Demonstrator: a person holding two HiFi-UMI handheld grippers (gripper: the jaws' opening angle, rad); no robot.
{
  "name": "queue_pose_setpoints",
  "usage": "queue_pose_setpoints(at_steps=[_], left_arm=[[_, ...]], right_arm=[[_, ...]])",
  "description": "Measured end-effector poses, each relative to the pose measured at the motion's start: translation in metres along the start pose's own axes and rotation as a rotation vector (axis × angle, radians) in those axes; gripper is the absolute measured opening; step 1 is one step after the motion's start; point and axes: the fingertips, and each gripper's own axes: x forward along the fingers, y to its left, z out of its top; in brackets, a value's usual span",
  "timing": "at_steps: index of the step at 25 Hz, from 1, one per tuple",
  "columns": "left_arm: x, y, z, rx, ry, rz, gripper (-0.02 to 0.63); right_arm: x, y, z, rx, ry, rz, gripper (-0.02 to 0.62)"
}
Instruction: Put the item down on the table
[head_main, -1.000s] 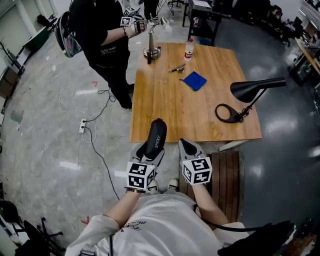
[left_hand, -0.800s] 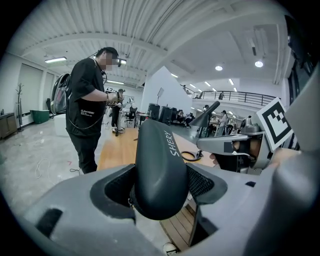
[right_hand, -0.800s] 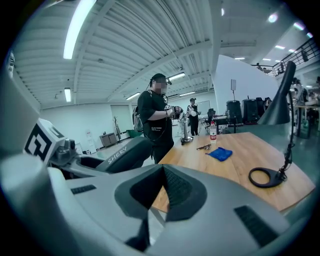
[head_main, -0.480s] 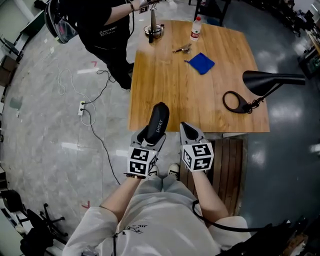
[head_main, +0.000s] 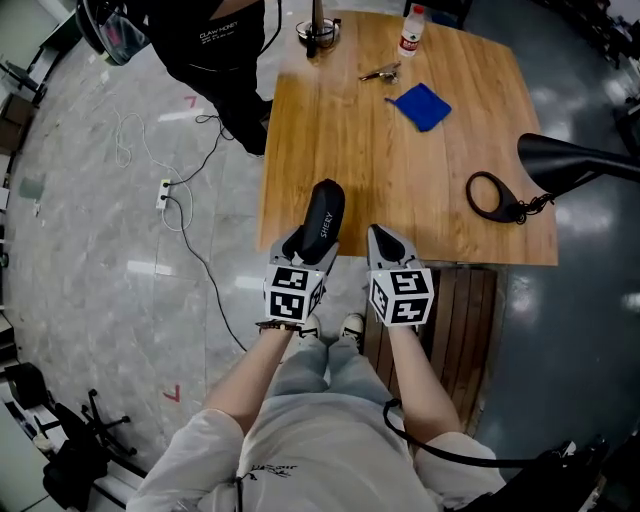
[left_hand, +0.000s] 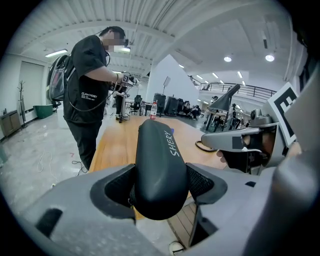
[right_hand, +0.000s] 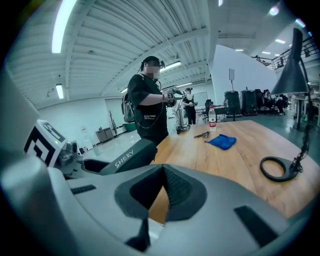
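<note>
1. Black case (left_hand: 160, 165) is clamped across its middle by the left gripper (left_hand: 160, 189). The jaws are spread to the case's width, with the pads tight on both sides. Its long axis points forward, away from the holder.
2. The case is in the air at the near edge of the table (head_main: 330, 140). Its front end is over the wood; its back end and the gripper hang off the edge. It's not set down yet.
3. Right gripper (right_hand: 161, 200) is closed on nothing, pads meeting, just beside the left one. Looks idle.
4. To do it well: carry it forward until the whole case is over wood, well in from the edge. Then lower it level so the underside lands along its length. Open only once it rests, since the rounded shell could rock or roll if dropped.
5. The near-left wood looks like the best landing spot. Blue cloth (head_main: 421, 105), lamp (head_main: 570, 160) and bottle (head_main: 410, 17) are all well apart from it.
6. Second person (head_main: 215, 40) is working at the far-left corner, so keep to the near side.
</note>
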Motion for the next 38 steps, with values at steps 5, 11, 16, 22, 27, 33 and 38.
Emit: queue_pose_setpoints(at_steps=[5,11,16,22,27,33,38], left_arm=[[0.032,0.013,-0.021,-0.006,0.053,0.003,0.325],[0.065,0.034,-0.040,-0.006,0.111,0.022,0.325],[0.085,0.034,-0.052,-0.011,0.150,0.013,0.325],[0.097,0.032,-0.060,-0.015,0.156,0.006,0.325],[0.115,0.041,-0.068,-0.009,0.161,0.020,0.325],[0.125,0.045,-0.078,0.013,0.186,0.034,0.325],[0.132,0.046,-0.071,0.037,0.180,0.045,0.325]], right_arm=[[0.022,-0.008,-0.018,-0.009,0.028,0.006,0.005],[0.043,-0.012,-0.032,-0.013,0.063,0.011,0.005],[0.060,-0.014,-0.039,-0.003,0.078,0.010,0.005],[0.068,-0.020,-0.049,0.012,0.092,0.010,0.005],[0.068,-0.022,-0.065,0.033,0.120,0.003,0.005],[0.073,-0.027,-0.073,0.038,0.135,0.007,0.005],[0.076,-0.030,-0.074,0.041,0.139,0.008,0.005]])
